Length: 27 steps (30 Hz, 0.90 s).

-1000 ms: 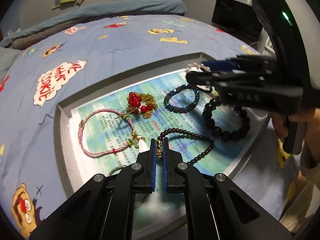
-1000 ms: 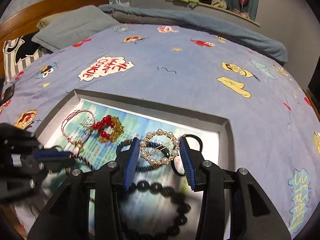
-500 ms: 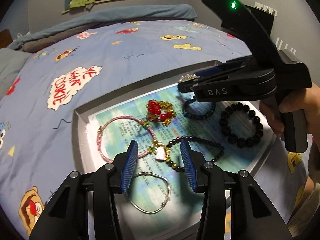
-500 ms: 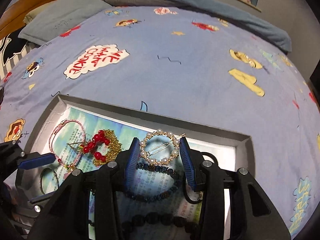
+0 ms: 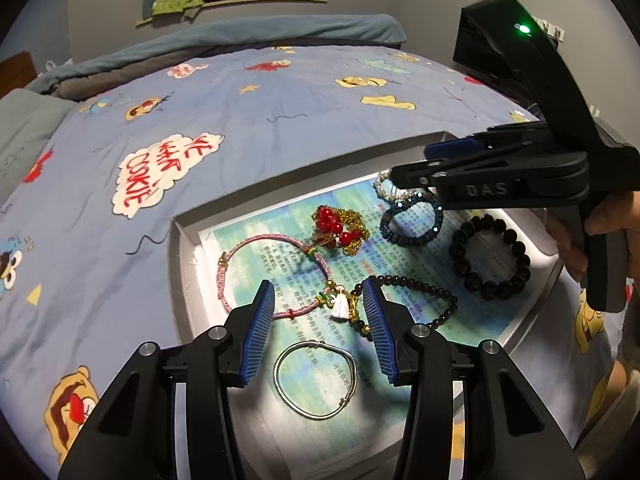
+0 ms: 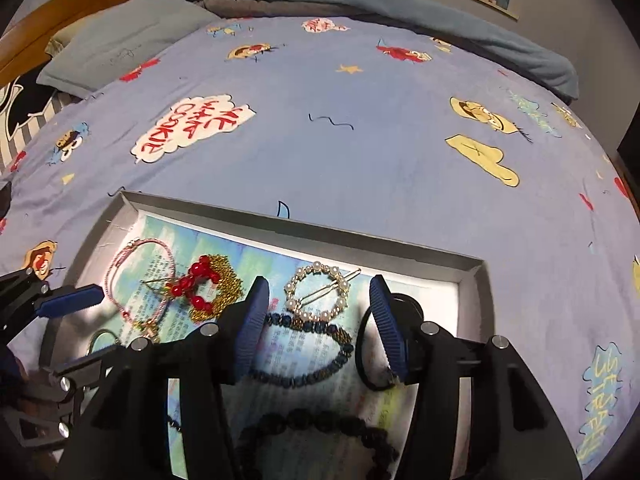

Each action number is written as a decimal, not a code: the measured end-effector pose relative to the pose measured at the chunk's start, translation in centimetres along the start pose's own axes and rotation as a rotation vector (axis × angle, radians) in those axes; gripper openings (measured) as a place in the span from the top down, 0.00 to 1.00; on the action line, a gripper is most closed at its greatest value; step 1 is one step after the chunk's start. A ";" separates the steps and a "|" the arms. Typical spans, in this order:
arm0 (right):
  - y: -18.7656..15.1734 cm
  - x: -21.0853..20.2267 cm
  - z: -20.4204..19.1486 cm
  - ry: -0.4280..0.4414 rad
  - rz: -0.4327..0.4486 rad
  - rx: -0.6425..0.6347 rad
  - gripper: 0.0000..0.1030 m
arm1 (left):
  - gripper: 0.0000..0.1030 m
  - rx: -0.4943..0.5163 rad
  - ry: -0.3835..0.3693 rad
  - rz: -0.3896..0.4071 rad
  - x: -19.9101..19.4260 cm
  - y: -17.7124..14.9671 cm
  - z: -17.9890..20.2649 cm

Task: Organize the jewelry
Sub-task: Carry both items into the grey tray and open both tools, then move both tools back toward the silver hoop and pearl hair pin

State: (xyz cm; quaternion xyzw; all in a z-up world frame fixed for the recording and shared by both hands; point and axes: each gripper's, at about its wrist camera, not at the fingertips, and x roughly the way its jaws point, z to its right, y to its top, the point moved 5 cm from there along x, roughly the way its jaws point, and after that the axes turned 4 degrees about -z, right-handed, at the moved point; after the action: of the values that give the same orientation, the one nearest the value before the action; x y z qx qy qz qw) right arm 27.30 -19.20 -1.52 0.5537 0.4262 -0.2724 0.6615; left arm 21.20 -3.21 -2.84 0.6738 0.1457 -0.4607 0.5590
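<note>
A grey tray (image 5: 181,264) lined with printed paper lies on the bed and holds the jewelry. My left gripper (image 5: 318,304) hangs over it, jaws opening, pressing on nothing. Below its gap lie the white charm of a pink cord bracelet (image 5: 240,246) and one end of a dark red bead bracelet (image 5: 440,296); a silver bangle (image 5: 316,416) is nearer. My right gripper (image 6: 318,286) is opening too, and the pearl ring clip (image 6: 316,267) rests on the paper between its pads, untouched. A blue bead bracelet (image 6: 304,380) and a black bead bracelet (image 5: 492,292) lie close by.
Red beads on a gold chain (image 5: 340,228) sit mid-tray. A black hair tie (image 6: 360,356) lies by the right finger. A person's hand (image 5: 612,224) grips the right tool's handle. Blue cartoon bedding (image 6: 360,152) surrounds the tray; a pillow (image 6: 120,36) is far left.
The left jaws were shut low over the bracelet clasps and have since opened and drawn back. The right jaws have spread off the pearl clip, which now lies in the tray.
</note>
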 end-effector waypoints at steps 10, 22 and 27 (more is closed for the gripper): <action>-2.3 -4.6 0.9 0.007 0.074 0.023 0.49 | 0.51 -0.016 0.015 0.031 -2.4 -0.5 -0.2; -7.7 -10.1 1.7 0.018 0.169 0.053 0.40 | 0.40 -0.003 0.043 0.063 -5.0 -2.0 0.4; -9.3 -11.2 2.1 -0.007 0.212 0.073 0.25 | 0.31 -0.001 0.068 0.081 -6.3 -3.1 0.7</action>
State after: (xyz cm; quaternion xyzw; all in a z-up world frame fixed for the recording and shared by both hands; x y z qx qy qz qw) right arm 14.64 -24.67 3.58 0.6183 0.3528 -0.2181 0.6676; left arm 15.33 -0.78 0.27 0.6942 0.1374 -0.4144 0.5723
